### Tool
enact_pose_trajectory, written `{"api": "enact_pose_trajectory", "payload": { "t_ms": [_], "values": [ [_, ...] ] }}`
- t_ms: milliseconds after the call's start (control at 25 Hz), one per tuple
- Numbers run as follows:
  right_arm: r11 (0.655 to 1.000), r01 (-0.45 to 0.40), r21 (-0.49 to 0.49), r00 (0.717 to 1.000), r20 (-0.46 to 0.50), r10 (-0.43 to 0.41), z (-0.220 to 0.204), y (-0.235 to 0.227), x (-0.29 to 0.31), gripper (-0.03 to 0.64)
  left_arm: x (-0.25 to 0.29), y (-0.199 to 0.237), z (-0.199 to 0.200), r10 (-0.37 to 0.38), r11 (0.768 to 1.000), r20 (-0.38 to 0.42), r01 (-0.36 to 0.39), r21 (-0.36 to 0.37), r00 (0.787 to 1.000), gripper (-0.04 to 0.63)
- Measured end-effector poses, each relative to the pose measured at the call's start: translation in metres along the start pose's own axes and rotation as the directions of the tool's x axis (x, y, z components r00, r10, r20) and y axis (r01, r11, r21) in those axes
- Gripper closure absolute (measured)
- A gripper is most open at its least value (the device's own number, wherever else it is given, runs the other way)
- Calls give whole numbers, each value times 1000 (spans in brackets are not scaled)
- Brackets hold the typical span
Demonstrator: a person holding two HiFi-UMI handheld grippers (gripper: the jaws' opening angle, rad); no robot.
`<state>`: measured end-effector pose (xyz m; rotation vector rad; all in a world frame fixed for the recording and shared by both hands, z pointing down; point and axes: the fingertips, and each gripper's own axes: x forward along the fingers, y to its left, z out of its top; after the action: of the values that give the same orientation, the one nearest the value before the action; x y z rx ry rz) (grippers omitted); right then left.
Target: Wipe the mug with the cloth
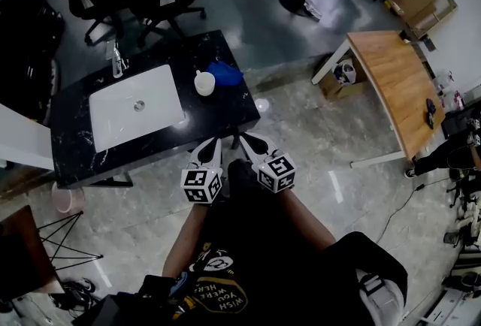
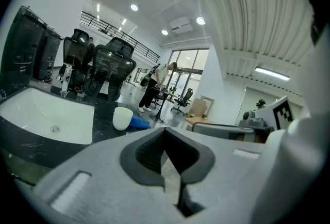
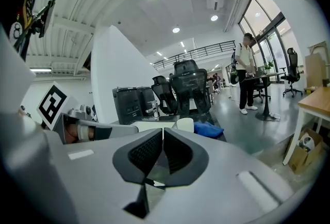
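**Head view:** mug (image 1: 204, 83) stands upright on the dark desk (image 1: 225, 113), just right of the white sink (image 1: 137, 105), toward the far side. Blue cloth (image 1: 225, 73) lies bunched at the mug's 2 o'clock, right beside it. Touching or not, can't tell. Left gripper (image 1: 213, 143) & right gripper (image 1: 243, 138) sit side by side at the desk's near edge, approx 6 o'clock from the mug. Both are well apart from it, tips aimed its way, and neither carries anything.

**Left gripper view:** jaws closed tip to tip, nothing btwn them. Mug (image 2: 122, 117) is at 10 o'clock from the tips, w/ the cloth (image 2: 138, 123) poking out at its 3 o'clock. Sink (image 2: 46, 117) is out at 9 o'clock.

**Right gripper view:** jaws drawn together too, only a hairline slit, empty. Mug (image 3: 185, 125) shows at 1 o'clock just over the tips, cloth (image 3: 207, 129) at its 3 o'clock.

**Progress:** judging from this, nothing's done yet. Cloth isn't picked up, there's no hold on the mug, and no wiping has started. So the whole job is left:
- open a gripper & reach in across the desk
- take the cloth w/ one gripper
- prob. steady the mug w/ the other
- rub the cloth over the mug
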<state>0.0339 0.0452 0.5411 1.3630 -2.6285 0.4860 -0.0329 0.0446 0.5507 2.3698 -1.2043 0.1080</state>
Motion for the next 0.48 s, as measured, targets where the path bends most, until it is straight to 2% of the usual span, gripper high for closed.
{"api": "enact_pose_trajectory", "payload": {
  "t_ms": [200,480],
  "values": [
    [1000,-3,4,999,-34,4,-6,-3,3,606,4,1,-11,2,999,-24,-3,-34,1000,592],
    [1000,-3,14,999,-33,3,8,-29,26,606,24,14,10,18,999,-18,-18,-28,1000,593]
  ]
}}
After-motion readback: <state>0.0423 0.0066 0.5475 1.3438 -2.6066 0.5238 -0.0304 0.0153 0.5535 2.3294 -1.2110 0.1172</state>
